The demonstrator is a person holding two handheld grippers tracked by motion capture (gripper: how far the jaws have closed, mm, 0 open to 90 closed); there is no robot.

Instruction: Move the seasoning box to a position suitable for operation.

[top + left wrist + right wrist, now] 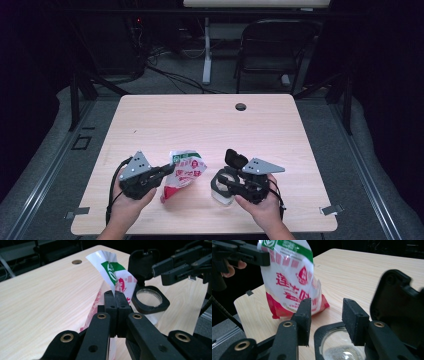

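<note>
A red, white and green plastic bag (186, 172) stands on the table (200, 120) near its front edge. My left gripper (169, 170) is shut on the bag's top edge (115, 287) and holds that edge up. To the bag's right sits a clear container (222, 192) with a black rim (150, 306) and a black lid (235, 159) flipped up. My right gripper (226, 181) hovers over the container's mouth (337, 347). In the right gripper view its fingers (304, 312) stand open, the bag (292, 280) beyond them and the lid (397, 297) at right.
A round cable hole (241, 106) lies near the table's far edge. A dark folding chair (272, 47) and a white desk leg (206, 50) stand on the floor beyond. Bare wood stretches across the far half of the table.
</note>
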